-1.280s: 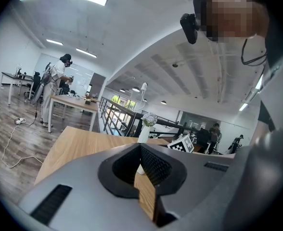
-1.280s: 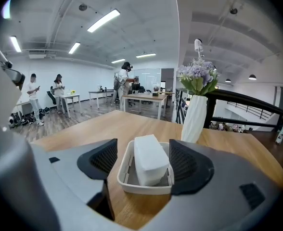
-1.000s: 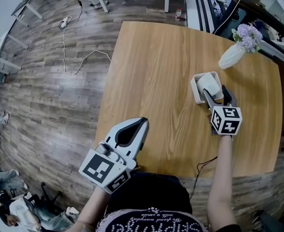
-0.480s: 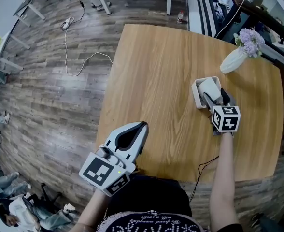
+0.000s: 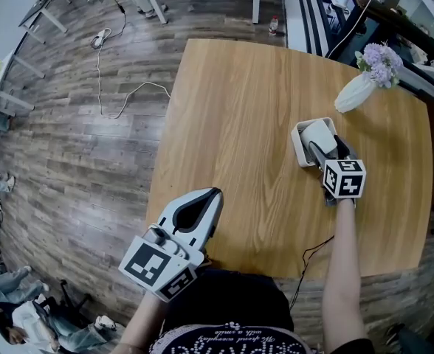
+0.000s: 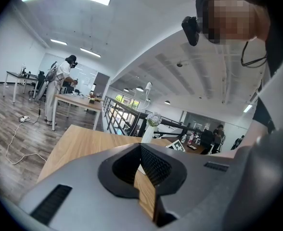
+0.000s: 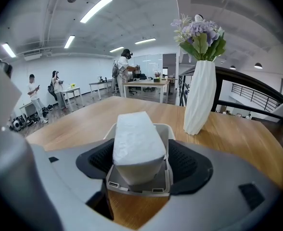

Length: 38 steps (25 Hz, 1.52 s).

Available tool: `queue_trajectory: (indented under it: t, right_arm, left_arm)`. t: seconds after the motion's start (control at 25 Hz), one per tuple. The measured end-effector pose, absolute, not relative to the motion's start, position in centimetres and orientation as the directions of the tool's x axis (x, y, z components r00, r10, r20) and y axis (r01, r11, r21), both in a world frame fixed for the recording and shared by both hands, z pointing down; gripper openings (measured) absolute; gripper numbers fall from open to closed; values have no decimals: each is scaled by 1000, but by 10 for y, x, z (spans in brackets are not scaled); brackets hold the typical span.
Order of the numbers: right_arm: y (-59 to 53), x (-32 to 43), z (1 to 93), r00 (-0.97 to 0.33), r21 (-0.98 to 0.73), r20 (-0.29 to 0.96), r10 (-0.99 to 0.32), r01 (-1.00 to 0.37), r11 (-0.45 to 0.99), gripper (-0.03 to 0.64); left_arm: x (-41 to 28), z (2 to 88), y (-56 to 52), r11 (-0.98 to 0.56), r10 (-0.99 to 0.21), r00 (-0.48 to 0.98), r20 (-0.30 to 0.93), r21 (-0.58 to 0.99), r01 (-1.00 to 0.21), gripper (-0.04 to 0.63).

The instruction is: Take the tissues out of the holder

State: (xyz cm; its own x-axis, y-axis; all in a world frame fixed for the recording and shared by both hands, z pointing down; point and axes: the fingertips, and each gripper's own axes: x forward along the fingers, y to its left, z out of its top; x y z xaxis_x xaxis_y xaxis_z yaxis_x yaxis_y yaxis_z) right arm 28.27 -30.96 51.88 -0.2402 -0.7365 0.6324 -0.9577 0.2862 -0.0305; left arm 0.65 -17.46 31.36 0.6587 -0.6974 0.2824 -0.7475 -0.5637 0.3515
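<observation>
The right hand-held gripper is over the right half of the wooden counter, its jaws apart and set either side of the near end of the holder. In the right gripper view, the holder's side walls lie close against the two black pads; we cannot confirm whether they press on it. The tissues sit inside the holder as a white wrapped block. In the right gripper view the tissues stand well above the rim and lean toward the camera.

The left hand-held gripper is at the counter's near left edge, well apart from the holder. Its jaws are together at the tips, and we see nothing between them but bare wood.

A white vase with purple flowers stands on the counter just beyond the holder, apart from it. A thin dark cable crosses the counter's near edge beside the person's right forearm.
</observation>
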Motion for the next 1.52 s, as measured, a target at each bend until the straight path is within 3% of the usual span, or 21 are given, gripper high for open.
queue_trajectory:
  t: [0.24,0.52,1.52]
  right_arm:
    - [-304,281,525,-248,29,667,-703,-933,358,339]
    - [-303,278,524,-249,49,667,-702,-926,375,287]
    - [-308,280,524,-250,10,677,-692,-937,348,284]
  left_arm:
    - [9,315,-171,-564,-699,658,279,351,-747,5]
    - [8,316,-171,-561,-699,657,283,352,-749,5]
    - [-5,316,-182,-531,-723,628,289,349,-772,5]
